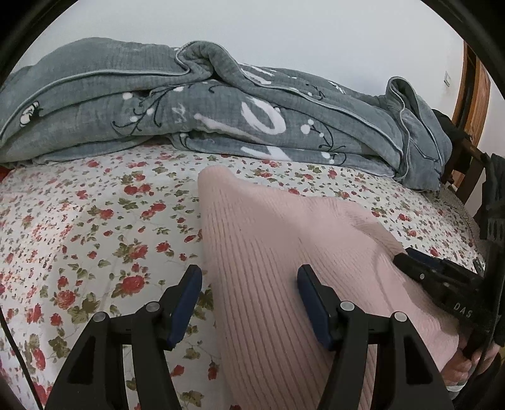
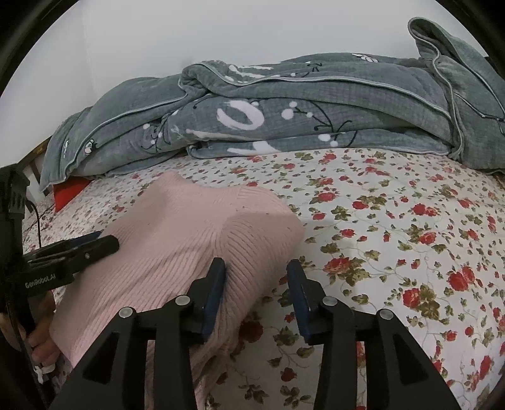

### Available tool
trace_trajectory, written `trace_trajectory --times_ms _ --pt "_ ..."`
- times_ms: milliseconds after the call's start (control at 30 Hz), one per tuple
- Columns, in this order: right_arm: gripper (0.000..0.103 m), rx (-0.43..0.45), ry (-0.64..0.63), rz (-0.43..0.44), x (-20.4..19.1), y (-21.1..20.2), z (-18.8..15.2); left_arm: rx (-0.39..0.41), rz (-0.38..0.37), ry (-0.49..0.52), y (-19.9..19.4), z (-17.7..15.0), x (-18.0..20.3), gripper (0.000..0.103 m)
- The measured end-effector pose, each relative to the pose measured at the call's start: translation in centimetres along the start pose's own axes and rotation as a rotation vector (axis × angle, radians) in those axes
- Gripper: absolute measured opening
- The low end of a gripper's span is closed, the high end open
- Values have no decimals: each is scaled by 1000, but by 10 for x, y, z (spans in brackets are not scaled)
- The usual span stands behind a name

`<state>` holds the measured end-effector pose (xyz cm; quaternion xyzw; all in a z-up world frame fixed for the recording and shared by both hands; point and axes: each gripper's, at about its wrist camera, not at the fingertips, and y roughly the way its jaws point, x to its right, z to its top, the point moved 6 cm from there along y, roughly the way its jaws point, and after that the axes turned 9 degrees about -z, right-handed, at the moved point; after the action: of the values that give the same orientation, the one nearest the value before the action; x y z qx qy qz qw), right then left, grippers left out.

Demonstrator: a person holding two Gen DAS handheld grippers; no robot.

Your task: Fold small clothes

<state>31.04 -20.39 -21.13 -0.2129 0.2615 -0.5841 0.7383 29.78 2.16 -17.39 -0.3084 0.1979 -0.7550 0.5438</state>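
A pink ribbed knit garment lies on a bed covered with a white sheet printed with red roses, reaching from the near edge toward the middle of the bed, its far end ending in a raised corner short of the bedding pile. Along the far edge, against the pale wall, a bulky grey quilt with white lettering and sprig patterns is heaped in loose folds from side to side. In the right wrist view something red shows at the sheet's left edge under the quilt's end, and a dark cable runs down past it. In the left wrist view a brown wooden door frame and dark wooden furniture stand beyond the bed's right end. The left gripper has its jaws spread wide and grips nothing; its left finger is over the bare sheet and its right finger over the knit, with the garment's left edge running between them. The right gripper is likewise spread apart and empty-handed; its left finger rests against the garment's right fold and its right finger is over the sheet. No containers are on the bed. Each gripper appears at the other camera's side margin, lying low across the knit.
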Motion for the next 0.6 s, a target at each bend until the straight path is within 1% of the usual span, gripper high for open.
trace_trajectory --times_ms 233,367,467,500,600 --pt "43 34 15 -3 4 -23 3 23 -15 -13 -8 -4 -1 61" --pt "43 45 -7 42 -6 -36 1 32 -15 -11 -13 -6 -1 61" --pt "44 41 -59 71 -21 -42 -4 43 -23 -3 -19 -9 2 61" --pt "43 32 -77 72 -25 -41 -7 44 -23 1 -20 -11 4 61" --pt "43 21 -122 10 -31 -39 -24 56 -20 -2 -27 -18 6 61"
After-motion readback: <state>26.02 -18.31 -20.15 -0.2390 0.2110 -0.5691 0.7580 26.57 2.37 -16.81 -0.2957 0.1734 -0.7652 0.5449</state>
